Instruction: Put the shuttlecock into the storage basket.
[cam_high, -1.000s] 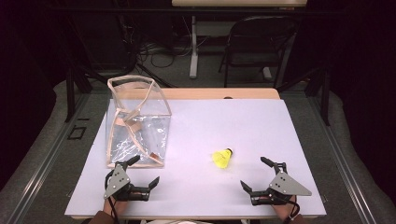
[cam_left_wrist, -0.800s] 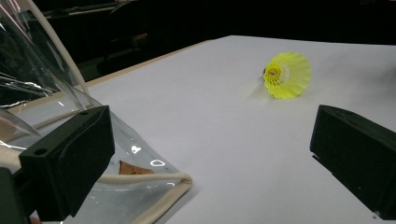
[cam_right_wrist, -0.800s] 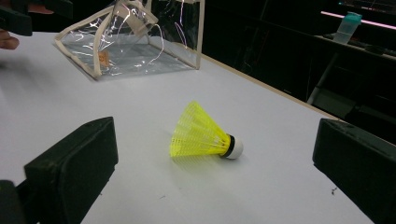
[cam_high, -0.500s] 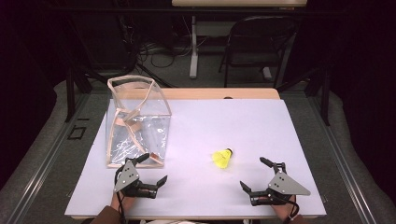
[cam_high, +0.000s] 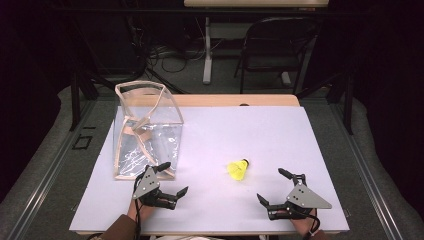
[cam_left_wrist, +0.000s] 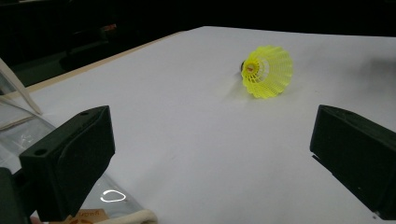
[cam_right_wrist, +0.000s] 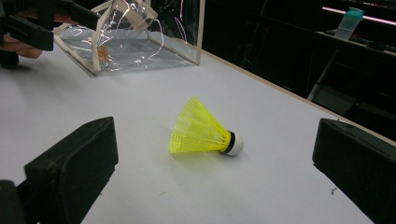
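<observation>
Shuttlecock (cam_high: 238, 169), one, lies on its side at the table's (cam_high: 240, 125) 5 o'clock. One bag (cam_high: 145, 132) stands at 9. Two grippers, left (cam_high: 171, 180) and right (cam_high: 274, 187), jaws spread, hold nothing.

The shuttlecock (cam_right_wrist: 201, 130) has a bright yellow mesh skirt, a black band and a white tip. The bag (cam_high: 145, 132) is clear plastic with beige trim. The tabletop (cam_high: 250, 130) is pale lilac-white with a tan wooden edge. Each hand-held gripper (cam_high: 167, 182) is black with a grey plate.
</observation>
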